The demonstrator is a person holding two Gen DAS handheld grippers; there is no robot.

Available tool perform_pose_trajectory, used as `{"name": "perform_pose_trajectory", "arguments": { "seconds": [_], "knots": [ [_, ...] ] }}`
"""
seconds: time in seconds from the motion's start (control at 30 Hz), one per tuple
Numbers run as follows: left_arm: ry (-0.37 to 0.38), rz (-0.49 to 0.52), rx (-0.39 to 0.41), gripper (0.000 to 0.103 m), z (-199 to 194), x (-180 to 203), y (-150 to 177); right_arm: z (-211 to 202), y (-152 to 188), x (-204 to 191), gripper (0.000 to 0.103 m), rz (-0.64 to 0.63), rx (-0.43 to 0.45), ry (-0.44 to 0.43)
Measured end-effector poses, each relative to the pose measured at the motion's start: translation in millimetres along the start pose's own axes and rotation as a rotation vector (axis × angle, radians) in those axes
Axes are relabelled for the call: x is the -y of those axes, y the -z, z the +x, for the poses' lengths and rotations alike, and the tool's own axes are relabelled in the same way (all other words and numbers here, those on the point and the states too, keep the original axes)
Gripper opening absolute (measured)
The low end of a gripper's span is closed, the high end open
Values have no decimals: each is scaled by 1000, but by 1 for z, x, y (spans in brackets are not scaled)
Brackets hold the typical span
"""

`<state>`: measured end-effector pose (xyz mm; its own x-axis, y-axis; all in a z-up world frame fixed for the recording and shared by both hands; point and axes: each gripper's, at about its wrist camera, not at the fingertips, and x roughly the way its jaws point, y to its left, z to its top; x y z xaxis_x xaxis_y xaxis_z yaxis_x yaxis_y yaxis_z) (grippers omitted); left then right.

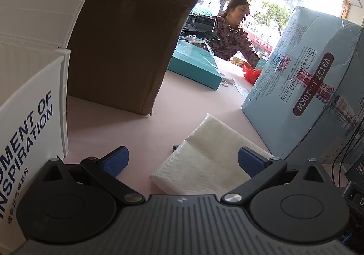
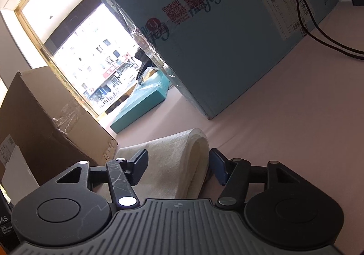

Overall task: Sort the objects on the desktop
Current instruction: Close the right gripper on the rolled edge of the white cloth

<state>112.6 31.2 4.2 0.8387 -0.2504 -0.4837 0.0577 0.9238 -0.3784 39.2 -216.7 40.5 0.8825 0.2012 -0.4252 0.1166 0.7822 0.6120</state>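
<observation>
Slippage is threatening: right gripper (image 2: 177, 164), jaws open, is straddling the folded white cloth (image 2: 173, 159) lying on the pink desk (image 2: 284, 118), while left gripper (image 1: 182, 161) is hovering wide open, empty, so loose folds may be unrolling.

White box (image 1: 31, 123) lettering is cut off at the left edge.

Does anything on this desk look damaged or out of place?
Mostly no. The white cloth lies loosely folded with one edge curled up, and the big blue box has wrinkled, peeling clear tape. Nothing is spilled.
</observation>
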Motion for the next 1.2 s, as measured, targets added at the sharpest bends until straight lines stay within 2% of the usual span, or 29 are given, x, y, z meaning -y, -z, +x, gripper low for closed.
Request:
{"name": "perform_pose_trajectory", "arguments": {
  "seconds": [0.1, 0.17, 0.27, 0.4, 0.5, 0.57, 0.63, 0.77, 0.93, 1.2],
  "knots": [
    [-1, 3, -2, 103, 0, 1, 0, 0, 0, 1, 34, -1, -11, -7],
    [0, 2, -3, 103, 1, 1, 0, 1, 0, 2, 16, -1, -27, -16],
    [2, -1, -5, 103, 1, 0, 0, -1, 0, 2, 13, -4, -21, -11],
    [4, -3, -9, 103, 1, 0, 0, 1, 1, 4, 15, 1, -42, 10],
    [7, -4, -12, 103, 1, 0, 0, 1, 1, 7, 28, 25, -43, 10],
    [12, -3, -15, 103, 1, 0, -1, -2, 1, 7, 47, 23, -25, 20],
    [19, 2, -18, 103, 1, 1, 0, 0, 1, 5, 53, 10, -28, 28],
    [22, 16, -26, 103, 2, 3, 0, 2, 1, 2, 54, -4, -25, 30],
    [20, 17, -27, 103, 2, 4, 1, -4, -2, 3, 54, -5, 45, 21],
    [15, 22, -29, 103, 3, 4, 1, 18, -6, 5, 53, 29, -43, -53]
  ]
}}
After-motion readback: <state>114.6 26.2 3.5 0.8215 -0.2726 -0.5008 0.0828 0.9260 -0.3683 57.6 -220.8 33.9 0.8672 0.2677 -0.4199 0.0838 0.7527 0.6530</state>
